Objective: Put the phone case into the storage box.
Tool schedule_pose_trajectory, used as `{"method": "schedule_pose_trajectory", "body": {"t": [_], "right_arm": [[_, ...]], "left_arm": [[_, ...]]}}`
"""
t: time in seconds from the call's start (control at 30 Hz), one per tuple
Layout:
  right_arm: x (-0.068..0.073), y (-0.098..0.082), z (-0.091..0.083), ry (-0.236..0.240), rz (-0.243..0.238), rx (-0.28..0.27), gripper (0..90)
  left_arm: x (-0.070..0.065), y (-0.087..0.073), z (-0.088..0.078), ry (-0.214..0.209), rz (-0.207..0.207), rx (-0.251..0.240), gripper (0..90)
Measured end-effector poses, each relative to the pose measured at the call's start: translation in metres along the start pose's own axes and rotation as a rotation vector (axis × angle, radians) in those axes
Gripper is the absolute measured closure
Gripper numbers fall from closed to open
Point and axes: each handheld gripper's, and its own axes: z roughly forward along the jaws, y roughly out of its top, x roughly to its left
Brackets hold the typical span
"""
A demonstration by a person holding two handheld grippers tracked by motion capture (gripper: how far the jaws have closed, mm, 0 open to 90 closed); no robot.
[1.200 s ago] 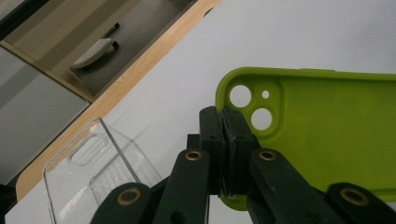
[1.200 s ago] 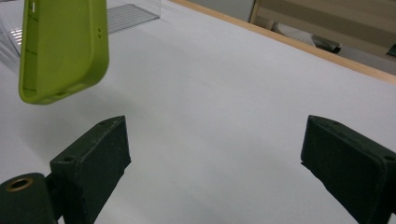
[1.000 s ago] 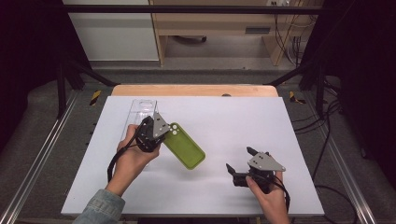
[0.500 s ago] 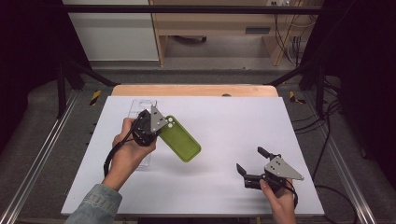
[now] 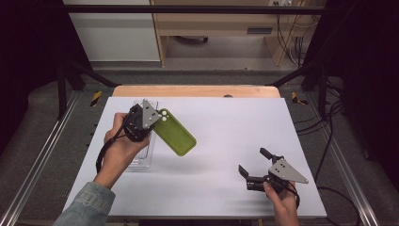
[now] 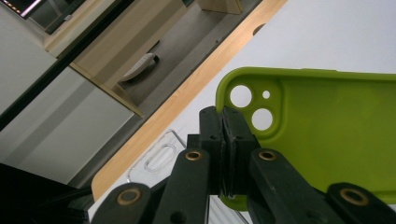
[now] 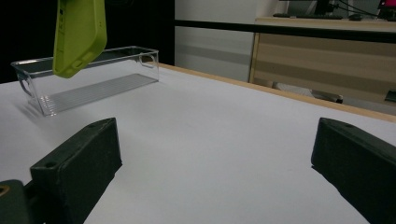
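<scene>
Above the clear bin (image 5: 141, 155), green phone case (image 5: 176, 136) clamped in left tool (image 5: 153, 123)

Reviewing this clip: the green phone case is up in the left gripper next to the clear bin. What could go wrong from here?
The left gripper pinches the green phone case only at its thin rim beside the camera holes, so the case might swing or slip out. The clear bin is narrow and light; a tilted case could catch its wall and push it. The right gripper is open, holding nothing, away from the bin, so nothing steadies it.
</scene>
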Motion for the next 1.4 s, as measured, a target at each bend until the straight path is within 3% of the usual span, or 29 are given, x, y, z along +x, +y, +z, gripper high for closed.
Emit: {"method": "schedule_pose_trajectory", "body": {"t": [0.7,0.97,1.3,1.4], "right_arm": [[0.004,-0.003,0.004,0.017,-0.014,-0.007,3.0],[0.004,-0.003,0.004,0.025,-0.008,-0.005,2.8],[0.005,-0.004,0.004,0.027,-0.014,-0.008,2.5],[0.005,-0.004,0.004,0.024,-0.012,-0.008,2.3]], "left_arm": [[0.027,-0.007,-0.003,0.114,0.063,0.009,87.7],[0.033,-0.011,-0.006,0.143,0.126,0.037,87.7],[0.043,-0.014,-0.013,0.167,0.114,0.026,87.7],[0.043,-0.015,-0.015,0.178,0.127,0.027,87.7]]}}
